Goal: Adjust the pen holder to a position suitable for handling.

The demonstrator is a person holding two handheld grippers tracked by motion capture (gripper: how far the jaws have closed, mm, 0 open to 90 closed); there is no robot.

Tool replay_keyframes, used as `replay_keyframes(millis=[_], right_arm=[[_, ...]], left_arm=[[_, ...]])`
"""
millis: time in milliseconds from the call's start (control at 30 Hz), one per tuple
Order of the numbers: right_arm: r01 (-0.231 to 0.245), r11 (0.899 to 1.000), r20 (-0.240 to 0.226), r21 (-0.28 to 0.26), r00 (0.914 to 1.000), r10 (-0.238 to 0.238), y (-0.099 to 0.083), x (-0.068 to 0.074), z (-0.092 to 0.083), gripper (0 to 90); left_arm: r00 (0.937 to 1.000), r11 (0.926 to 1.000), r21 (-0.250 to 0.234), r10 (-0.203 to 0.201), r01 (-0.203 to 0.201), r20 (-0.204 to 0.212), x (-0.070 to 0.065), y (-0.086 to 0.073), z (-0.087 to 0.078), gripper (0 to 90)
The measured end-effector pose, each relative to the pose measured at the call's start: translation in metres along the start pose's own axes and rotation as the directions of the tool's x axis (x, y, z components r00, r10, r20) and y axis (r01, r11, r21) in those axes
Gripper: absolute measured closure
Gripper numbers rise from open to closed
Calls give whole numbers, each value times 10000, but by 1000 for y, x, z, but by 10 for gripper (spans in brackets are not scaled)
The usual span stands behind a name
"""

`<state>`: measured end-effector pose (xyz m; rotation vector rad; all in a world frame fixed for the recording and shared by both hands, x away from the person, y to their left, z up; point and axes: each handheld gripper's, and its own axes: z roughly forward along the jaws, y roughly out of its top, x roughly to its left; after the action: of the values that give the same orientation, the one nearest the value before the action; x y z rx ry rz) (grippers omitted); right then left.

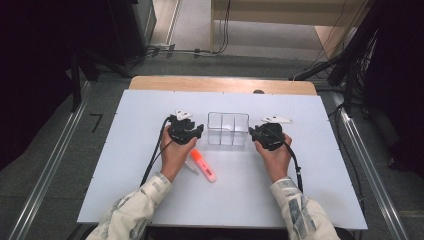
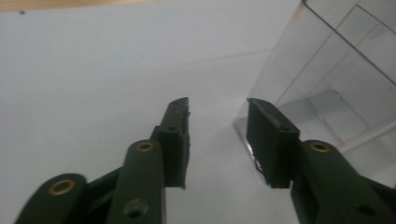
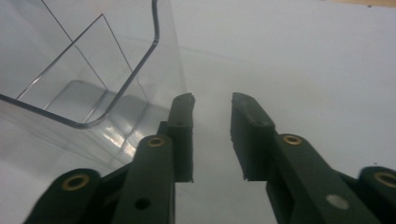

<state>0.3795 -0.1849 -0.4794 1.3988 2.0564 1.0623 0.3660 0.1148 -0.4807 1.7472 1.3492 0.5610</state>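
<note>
My left gripper (image 1: 198, 131) rests on the white table (image 1: 125, 165), its 2 jaws partly apart with nothing between them. The clear plastic organizer (image 1: 228, 128) stands just beside its tip, off my right jaw in the left gripper view (image 2: 327, 84). My right gripper (image 1: 253, 133) sits at the organizer's other end, jaws also partly apart and holding nothing; there the clear wall (image 3: 93, 70) rises beside my left jaw. An orange highlighter (image 1: 203, 165) lies behind my left gripper, next to my left hand (image 1: 176, 152).
</note>
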Motion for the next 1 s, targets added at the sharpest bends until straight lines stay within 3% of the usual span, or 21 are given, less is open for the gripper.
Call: replay_keyframes(millis=[100, 133, 233, 467, 600, 833, 1000], right_arm=[[21, 9999, 38, -119, 10000, -21, -2, -4, -6, 547], [21, 9999, 38, -119, 10000, -21, -2, -4, -6, 547], [106, 9995, -139, -308, 9998, -110, -8, -8, -15, 455], [282, 9981, -476, -556, 9984, -309, -15, -9, -32, 346], [730, 9942, -371, -784, 9964, -761, -30, -17, -52, 278], [245, 9938, -336, -1083, 9990, -283, -48, -37, -80, 241], [45, 9930, -399, -1176, 9992, -93, -57, -41, -95, 220]], left_arm=[[9995, 9999, -138, 69, -73, -297, 6, -1, -6, 385], [9992, 9998, -173, 97, -104, -384, 10, -2, -9, 385], [9981, 9994, -332, -62, 42, -619, 26, -7, -23, 276], [9950, 9990, -367, -281, 246, -961, 44, -20, -43, 213], [9924, 9977, -474, -527, 477, -1108, 51, -28, -55, 197], [9864, 9960, -614, -741, 657, -1465, 66, -43, -77, 171], [9830, 9928, -761, -1036, 929, -1515, 77, -51, -87, 169]])
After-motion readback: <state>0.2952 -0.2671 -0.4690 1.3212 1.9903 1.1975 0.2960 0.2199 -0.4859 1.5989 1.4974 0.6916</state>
